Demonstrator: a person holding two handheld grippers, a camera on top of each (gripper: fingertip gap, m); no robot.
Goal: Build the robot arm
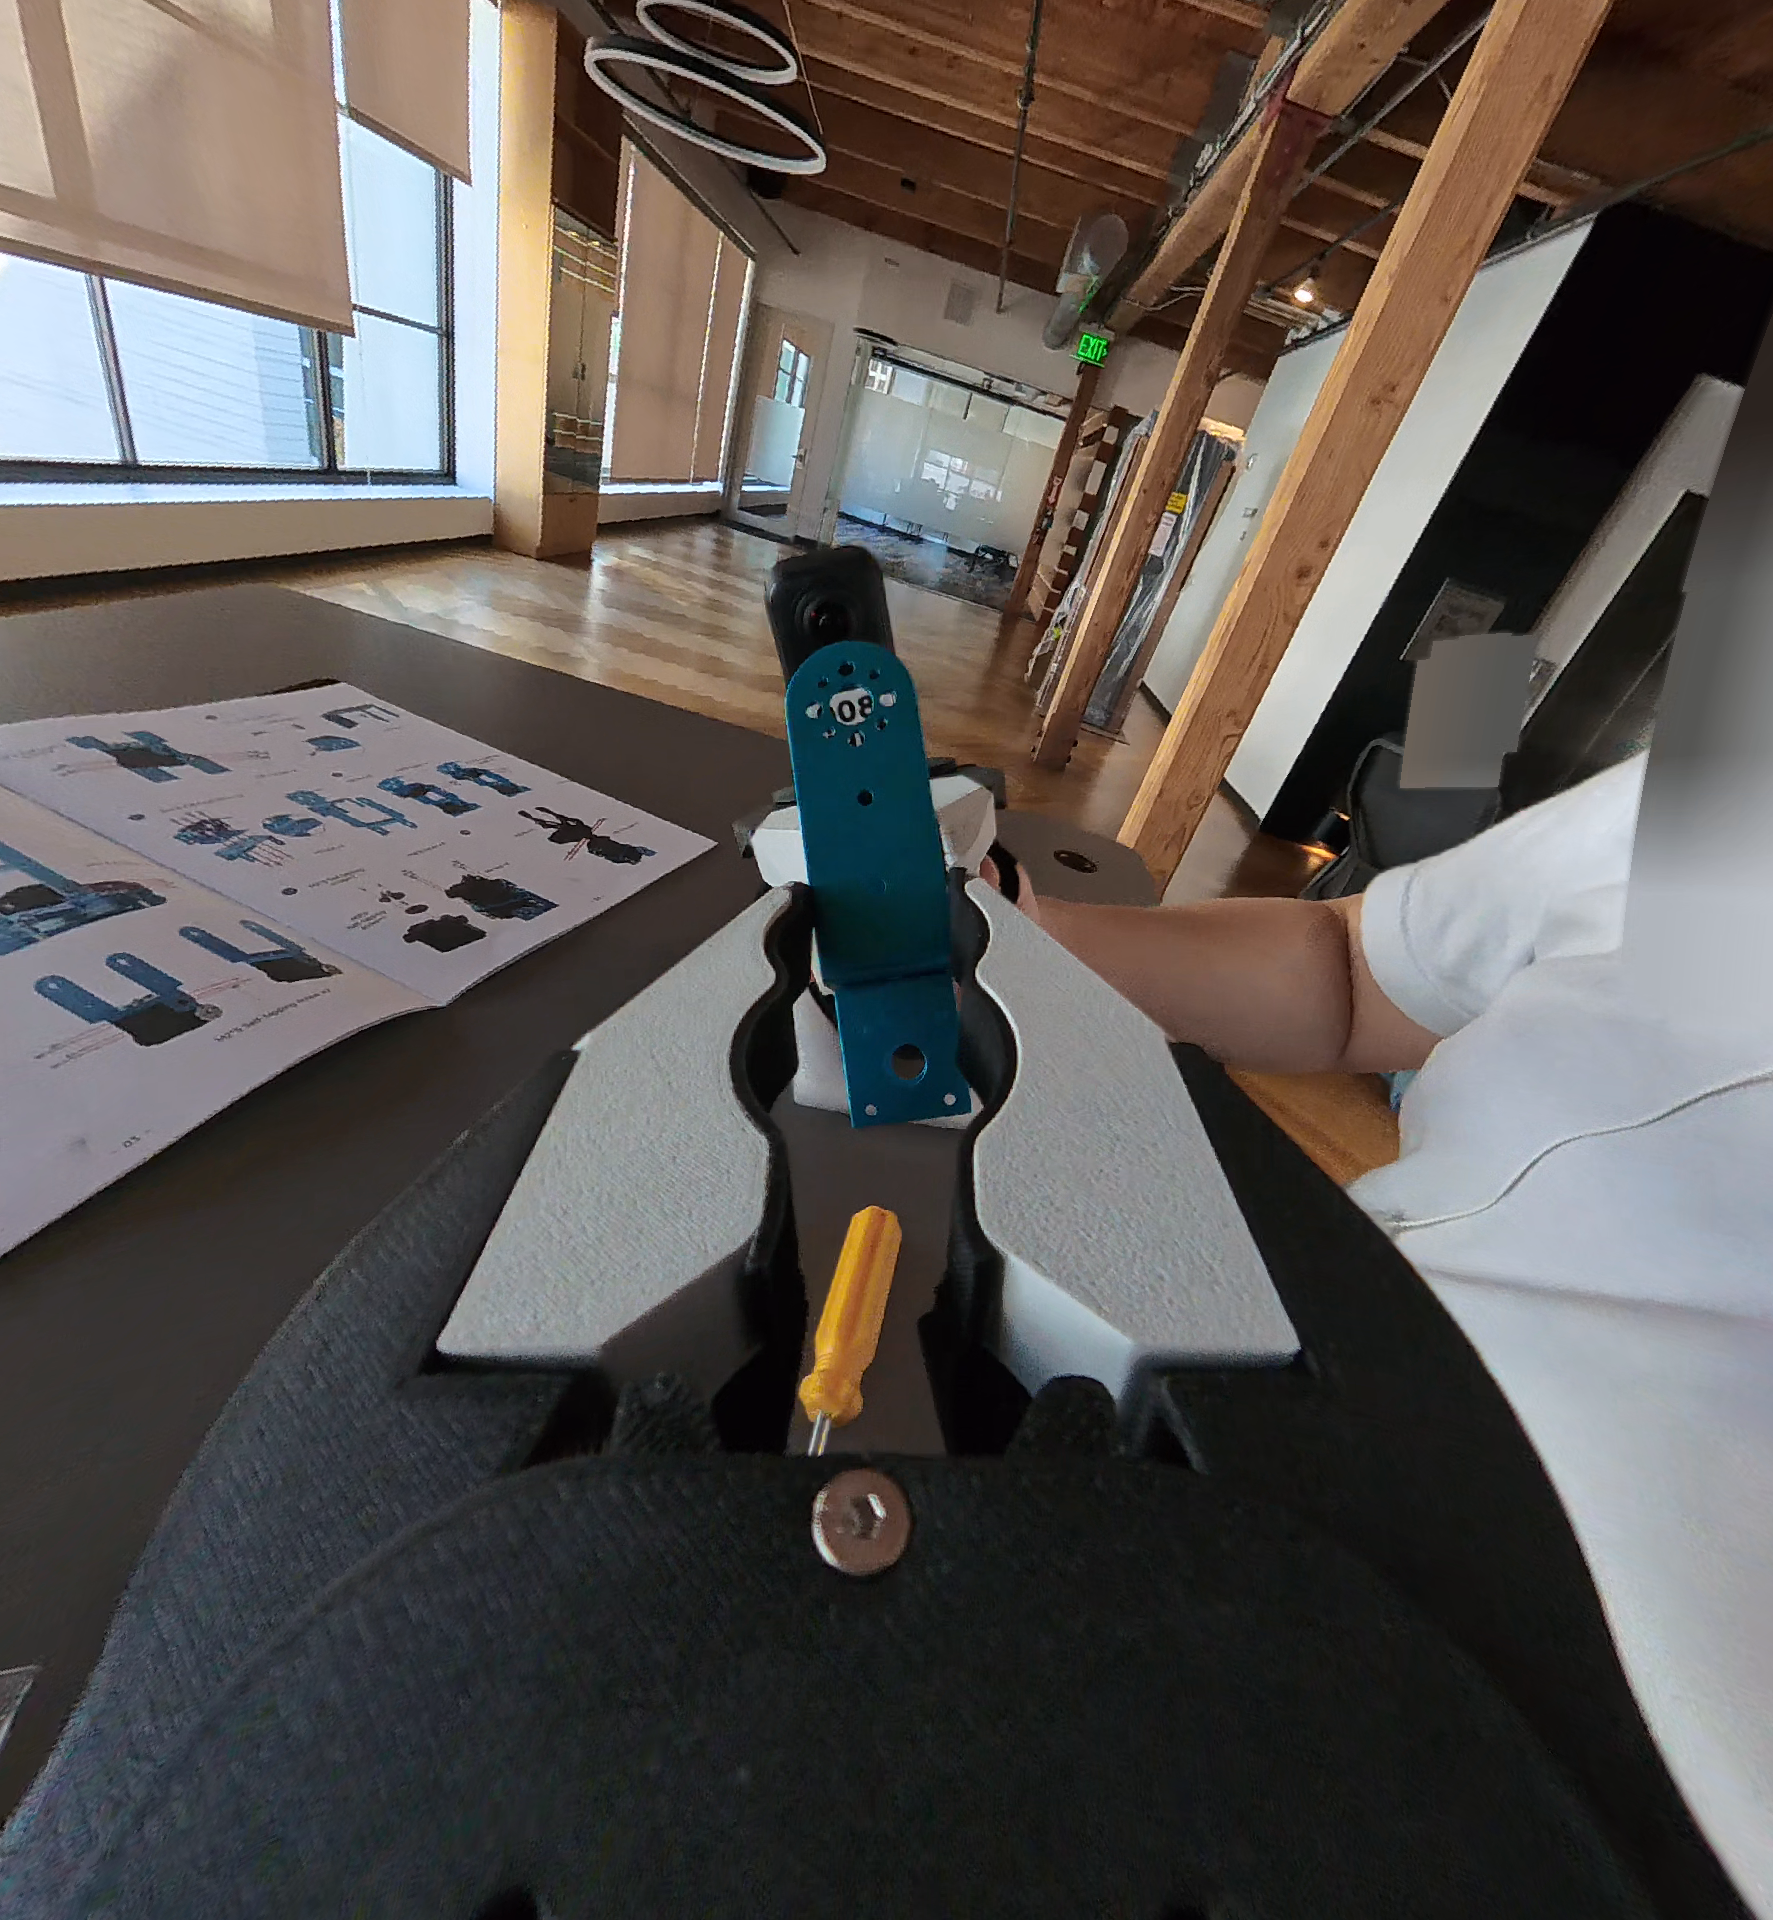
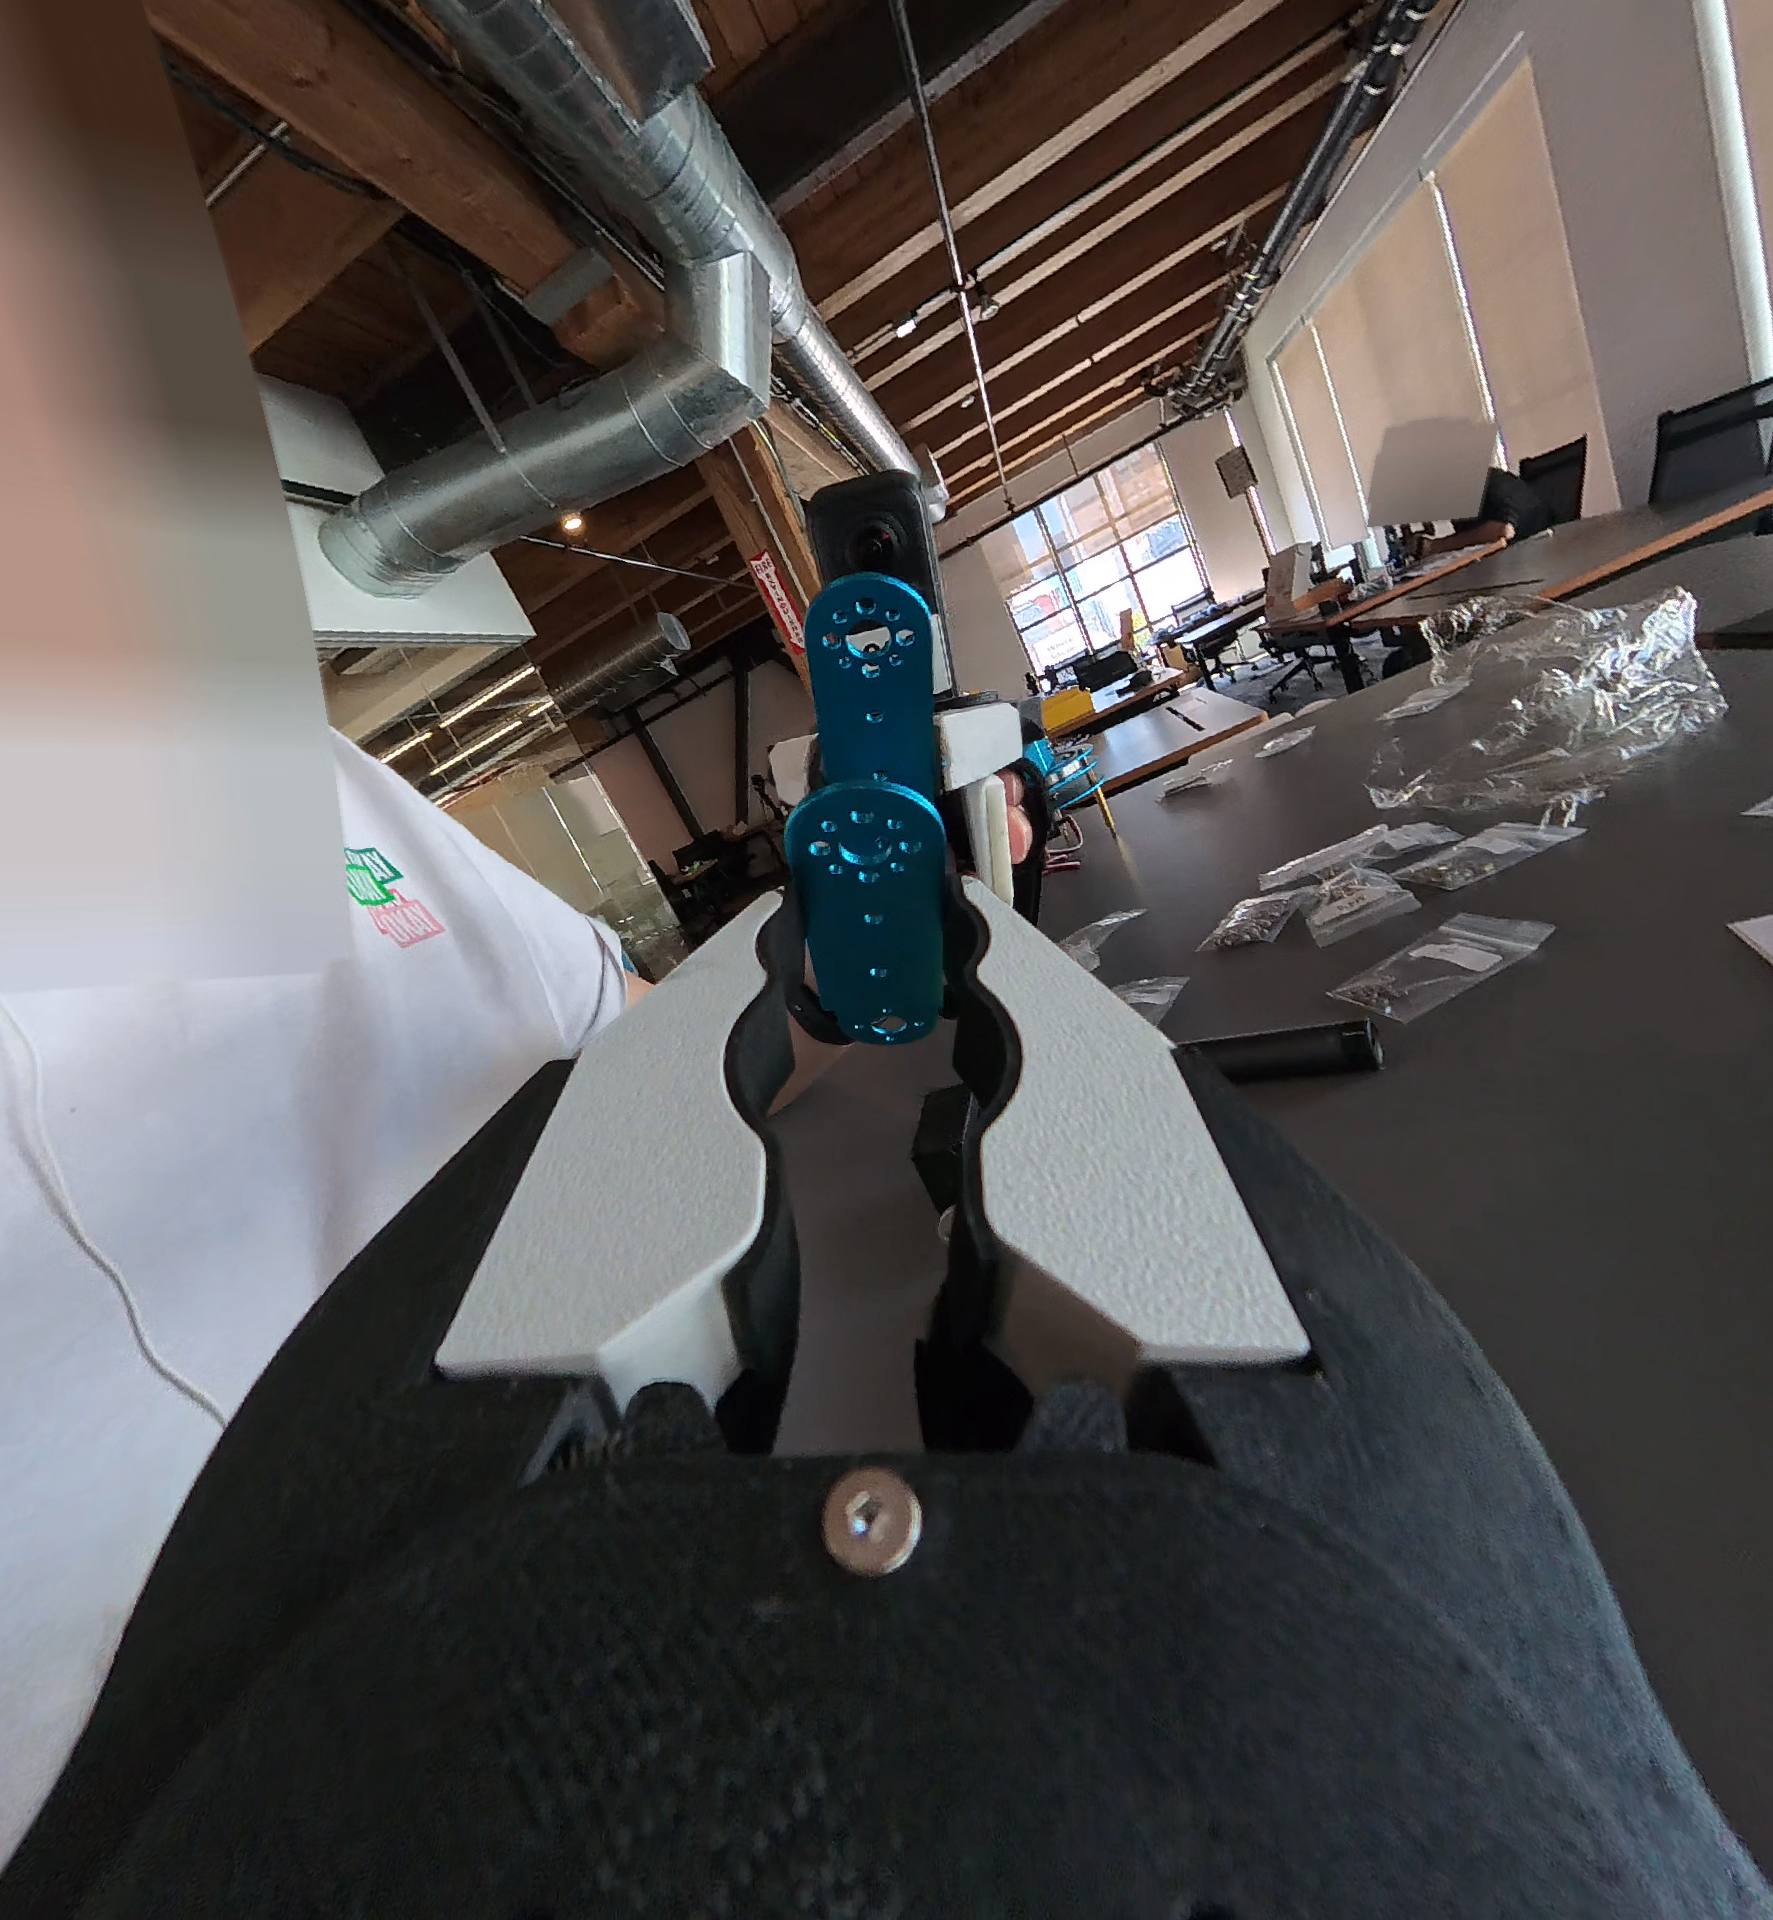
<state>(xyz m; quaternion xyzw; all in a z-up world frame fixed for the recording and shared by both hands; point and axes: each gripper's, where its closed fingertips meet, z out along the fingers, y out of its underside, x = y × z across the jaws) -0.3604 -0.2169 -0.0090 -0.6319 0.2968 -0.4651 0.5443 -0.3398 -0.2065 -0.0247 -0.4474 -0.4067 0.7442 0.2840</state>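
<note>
Your left gripper point(image 1: 877, 940) and right gripper point(image 2: 866, 961) both clamp one blue U-bracket point(image 1: 866, 831), its arms upright between the jaws.

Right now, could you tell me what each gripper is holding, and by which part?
Both grip one blue U-shaped bracket: the left gripper holds its bent base end, the right gripper the sides of one holed arm.
</note>
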